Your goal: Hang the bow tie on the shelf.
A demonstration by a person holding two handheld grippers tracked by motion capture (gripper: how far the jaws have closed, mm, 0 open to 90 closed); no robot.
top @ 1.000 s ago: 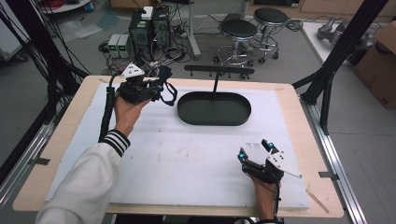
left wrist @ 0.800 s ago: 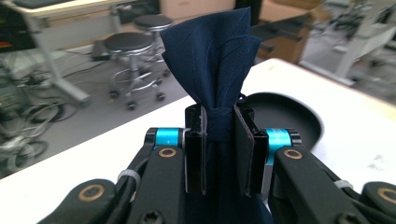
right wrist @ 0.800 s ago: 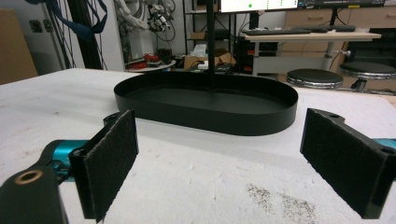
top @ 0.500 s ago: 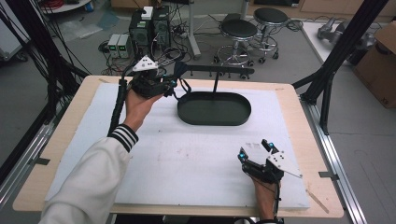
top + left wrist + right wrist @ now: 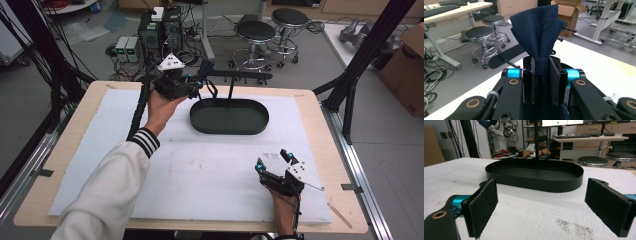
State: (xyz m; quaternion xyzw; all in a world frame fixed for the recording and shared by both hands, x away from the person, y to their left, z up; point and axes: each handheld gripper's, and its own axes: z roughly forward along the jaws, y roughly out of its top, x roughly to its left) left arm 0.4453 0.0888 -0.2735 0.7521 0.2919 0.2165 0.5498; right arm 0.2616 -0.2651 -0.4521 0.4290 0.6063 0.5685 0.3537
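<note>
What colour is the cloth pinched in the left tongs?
Dark navy blue cloth, plain with faint stitch lines, best seen in the left gripper view.

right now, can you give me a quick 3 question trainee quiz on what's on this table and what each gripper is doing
1. True or false: the left gripper is shut on a dark blue cloth.
2. How do the right gripper's jaws stand? A) wide apart with nothing between them B) shut on the tray C) shut on a cable
3. Fill in: a thin upright post rises from inside the black oval ____.

Key: 1 true; 2 A; 3 tray
</note>
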